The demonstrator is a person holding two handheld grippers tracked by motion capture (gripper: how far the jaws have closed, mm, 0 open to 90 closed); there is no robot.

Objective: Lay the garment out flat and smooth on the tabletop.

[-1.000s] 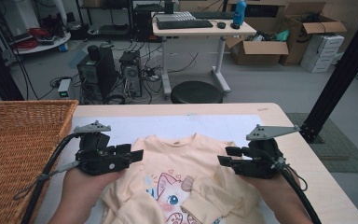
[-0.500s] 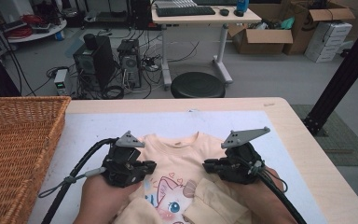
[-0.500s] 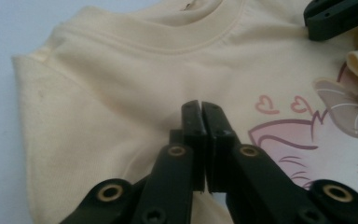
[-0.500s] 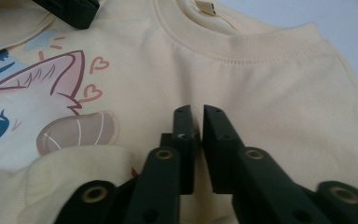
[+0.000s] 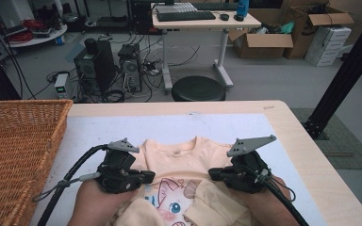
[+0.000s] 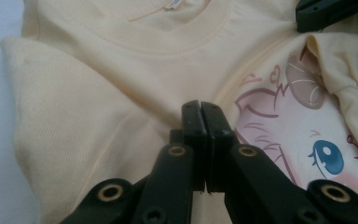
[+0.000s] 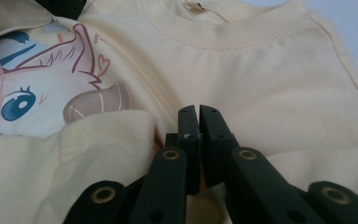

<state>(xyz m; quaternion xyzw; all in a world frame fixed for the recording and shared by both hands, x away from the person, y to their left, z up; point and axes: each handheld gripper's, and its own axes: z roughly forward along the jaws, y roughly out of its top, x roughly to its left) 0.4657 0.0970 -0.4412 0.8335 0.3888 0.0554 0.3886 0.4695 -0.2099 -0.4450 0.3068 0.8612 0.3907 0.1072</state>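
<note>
High view: tabletop point(image 5: 283, 117), wicker basket point(image 5: 19, 141) at its left, pale yellow T-shirt point(image 5: 179, 155) flat at the near edge. Claw views add shirt detail: ribbed collar, cartoon print, sleeves folded inward. Left claw point(image 6: 200, 109) and right claw point(image 7: 198, 114) both closed, any pinched fabric hidden.

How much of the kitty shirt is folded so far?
Just the start. Both sleeves already lie folded in over the front of the cream T-shirt, partly covering the cartoon cat print. The left gripper and right gripper are shut, resting over the shirt; whether cloth is pinched is unclear. The body is yet to be folded, and the wicker basket stands beside it.
</note>
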